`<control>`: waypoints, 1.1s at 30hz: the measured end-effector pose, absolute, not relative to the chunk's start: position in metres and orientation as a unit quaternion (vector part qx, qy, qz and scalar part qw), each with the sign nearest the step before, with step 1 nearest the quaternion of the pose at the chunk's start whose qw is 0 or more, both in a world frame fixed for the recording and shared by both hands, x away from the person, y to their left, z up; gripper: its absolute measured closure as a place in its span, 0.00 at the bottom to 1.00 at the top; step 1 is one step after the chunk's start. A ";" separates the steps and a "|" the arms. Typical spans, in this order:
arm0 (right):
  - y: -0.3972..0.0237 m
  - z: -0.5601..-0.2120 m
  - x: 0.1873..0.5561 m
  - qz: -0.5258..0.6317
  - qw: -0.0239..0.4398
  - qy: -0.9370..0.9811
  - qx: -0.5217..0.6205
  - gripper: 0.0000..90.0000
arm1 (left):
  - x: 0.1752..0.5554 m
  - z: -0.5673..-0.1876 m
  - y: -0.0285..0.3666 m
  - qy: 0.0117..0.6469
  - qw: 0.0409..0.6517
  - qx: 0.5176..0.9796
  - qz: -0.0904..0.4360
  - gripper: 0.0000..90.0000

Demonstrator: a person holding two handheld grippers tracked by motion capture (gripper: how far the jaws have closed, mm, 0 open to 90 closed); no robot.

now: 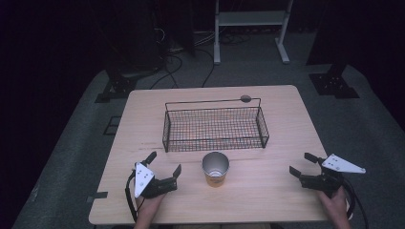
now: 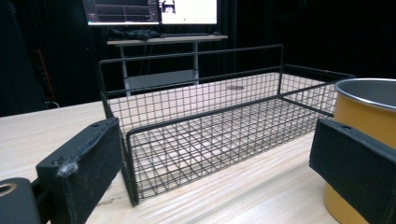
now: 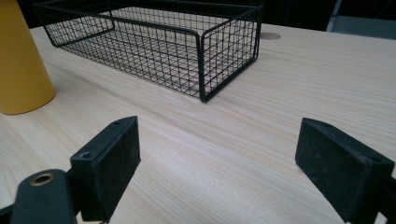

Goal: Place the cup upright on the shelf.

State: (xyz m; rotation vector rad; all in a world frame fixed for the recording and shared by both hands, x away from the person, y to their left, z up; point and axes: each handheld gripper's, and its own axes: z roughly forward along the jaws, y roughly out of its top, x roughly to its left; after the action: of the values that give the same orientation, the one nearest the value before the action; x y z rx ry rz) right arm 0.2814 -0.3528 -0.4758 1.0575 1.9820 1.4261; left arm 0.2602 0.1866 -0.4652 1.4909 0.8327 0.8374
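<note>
Yellow cup [image 1: 215, 169] with a metal rim stands upright on the wooden surface [image 1: 272, 186], just in front of the wire basket [image 1: 215, 128].
Left gripper [image 1: 165, 165] beside the cup, right gripper [image 1: 302, 164] well apart from it, both jaws apart and empty; best to close squarely on the cup wall, keeping it upright.

Yellow cup [image 3: 21, 60] cut by the frame's top-left edge (rim unseen), base partly behind the jaws

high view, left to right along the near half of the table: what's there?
left gripper → yellow cup → right gripper
</note>
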 end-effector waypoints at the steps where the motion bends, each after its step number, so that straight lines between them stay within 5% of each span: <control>1: -0.353 -0.476 0.281 0.520 0.238 0.723 0.387 0.14 | 0.260 -0.465 0.186 0.354 0.581 0.640 0.358 0.02; 33: -0.353 -0.476 0.281 0.520 0.238 0.724 0.386 0.14 | 0.246 -0.464 0.152 0.251 0.618 0.684 0.295 0.02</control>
State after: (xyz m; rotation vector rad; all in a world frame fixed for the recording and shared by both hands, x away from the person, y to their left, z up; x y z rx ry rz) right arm 0.2815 -0.3528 -0.4758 1.0574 1.9833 1.4250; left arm 0.2458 0.1523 -0.4644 1.5734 0.5784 0.6777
